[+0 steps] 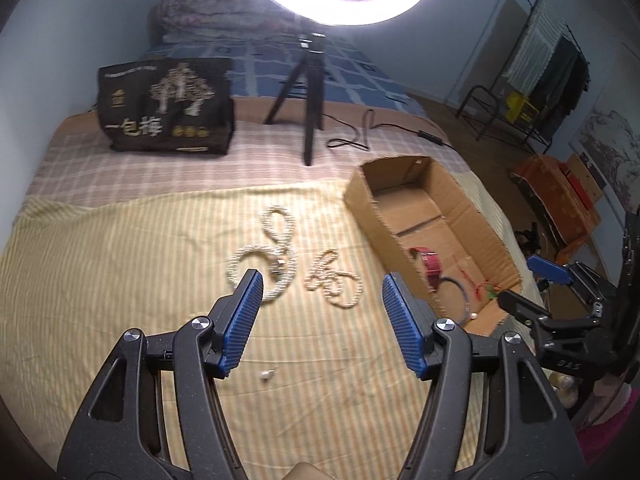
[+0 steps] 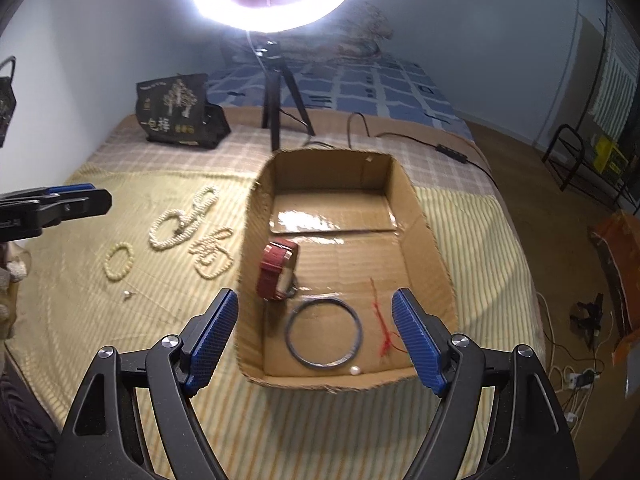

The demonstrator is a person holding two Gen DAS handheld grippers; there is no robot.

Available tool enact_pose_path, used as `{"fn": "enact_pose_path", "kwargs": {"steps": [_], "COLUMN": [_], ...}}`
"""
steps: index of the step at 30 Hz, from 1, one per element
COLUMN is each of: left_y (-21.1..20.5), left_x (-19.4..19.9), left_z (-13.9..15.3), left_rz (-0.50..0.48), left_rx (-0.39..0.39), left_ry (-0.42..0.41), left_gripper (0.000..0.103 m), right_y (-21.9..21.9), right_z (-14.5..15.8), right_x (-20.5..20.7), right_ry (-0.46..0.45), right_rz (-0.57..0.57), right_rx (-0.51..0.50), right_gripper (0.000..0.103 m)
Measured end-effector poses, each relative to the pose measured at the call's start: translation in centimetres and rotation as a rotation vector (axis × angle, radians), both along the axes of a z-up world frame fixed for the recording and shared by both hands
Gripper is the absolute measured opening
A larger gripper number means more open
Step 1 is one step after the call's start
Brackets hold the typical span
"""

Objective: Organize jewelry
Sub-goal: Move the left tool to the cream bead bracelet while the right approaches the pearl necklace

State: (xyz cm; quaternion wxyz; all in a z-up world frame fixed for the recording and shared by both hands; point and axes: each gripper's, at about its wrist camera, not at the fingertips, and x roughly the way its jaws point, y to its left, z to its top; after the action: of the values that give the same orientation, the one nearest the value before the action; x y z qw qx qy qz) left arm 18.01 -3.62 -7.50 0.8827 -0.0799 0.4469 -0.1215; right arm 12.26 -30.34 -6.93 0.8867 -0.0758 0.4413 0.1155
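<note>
A long pearl necklace and a smaller pearl strand lie on the yellow striped cloth; both show in the right wrist view. A small bead bracelet and a tiny earring lie nearer. The open cardboard box holds a red watch, a dark bangle, a red string and a pearl. My left gripper is open above the cloth, short of the necklaces. My right gripper is open over the box's near end.
A ring light on a black tripod stands behind, its cable trailing right. A black printed bag stands at the back left. The bed drops off to the floor on the right, with clutter there.
</note>
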Motion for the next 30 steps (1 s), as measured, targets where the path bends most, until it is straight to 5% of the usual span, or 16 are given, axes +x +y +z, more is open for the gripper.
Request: {"fn": "enact_pose_path", "kwargs": {"steps": [15, 24, 30], "left_y": [7.2, 9.9, 9.8], "left_x": [-0.5, -0.6, -0.4], "left_z": [-3.0, -5.5, -6.7], "left_rz": [0.108, 0.142, 0.116], "left_rx": [0.020, 0.011, 0.011], "left_ry": [0.068, 0.125, 0.160], "left_gripper": [0.064, 0.064, 0.053], "right_y": [6.1, 9.8, 9.9], "right_z": [-0.7, -2.9, -4.0], "right_x": [-0.2, 0.4, 2.4], "right_ry": [-0.005, 0.059, 0.152], "right_rz": [0.177, 0.249, 0.212], "right_rx": [0.159, 0.112, 0.234], "right_gripper": [0.079, 0.079, 0.058]}}
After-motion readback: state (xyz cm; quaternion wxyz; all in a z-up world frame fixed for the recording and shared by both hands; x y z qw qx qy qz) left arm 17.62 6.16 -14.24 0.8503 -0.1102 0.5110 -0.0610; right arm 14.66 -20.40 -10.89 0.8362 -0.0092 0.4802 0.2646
